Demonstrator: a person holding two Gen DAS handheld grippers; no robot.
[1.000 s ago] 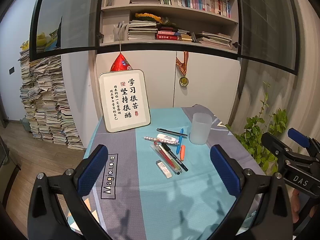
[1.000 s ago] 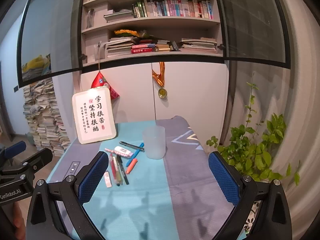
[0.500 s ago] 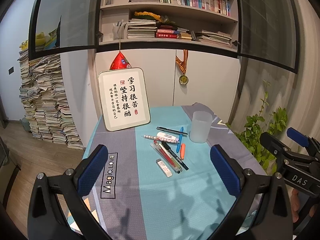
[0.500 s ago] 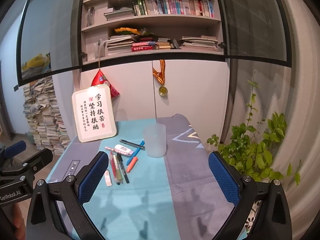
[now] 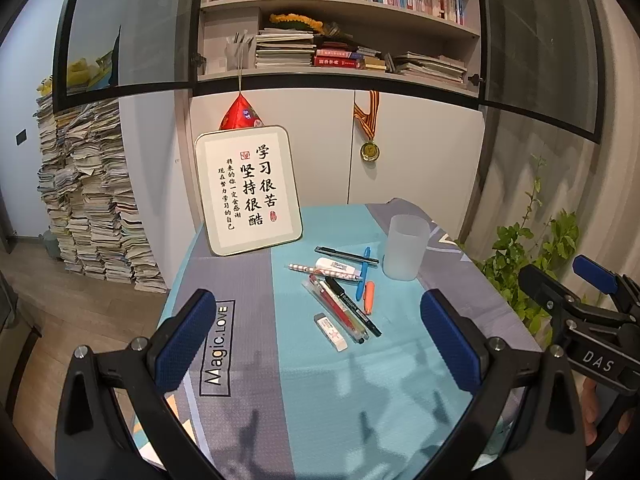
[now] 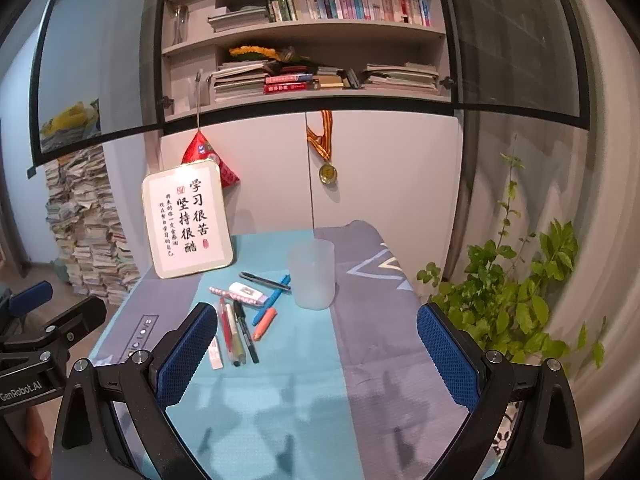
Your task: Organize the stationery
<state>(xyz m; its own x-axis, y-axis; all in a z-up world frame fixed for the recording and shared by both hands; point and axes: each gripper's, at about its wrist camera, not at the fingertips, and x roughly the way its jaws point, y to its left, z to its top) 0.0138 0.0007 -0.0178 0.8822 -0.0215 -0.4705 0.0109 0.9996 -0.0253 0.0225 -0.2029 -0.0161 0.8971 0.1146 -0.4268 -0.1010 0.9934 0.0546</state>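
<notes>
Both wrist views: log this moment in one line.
left gripper open, empty | right gripper open, empty | pens loose on table | cup upright, empty

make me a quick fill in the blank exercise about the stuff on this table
1. The frosted cup stands upright and holds ____ pens.
2. The short orange marker lies beside the ____ pen.
3. The framed sign leans at the table's ____ edge.
4. Both the left gripper and the right gripper have their jaws ____.

Missing words: no; blue; far; open
</notes>
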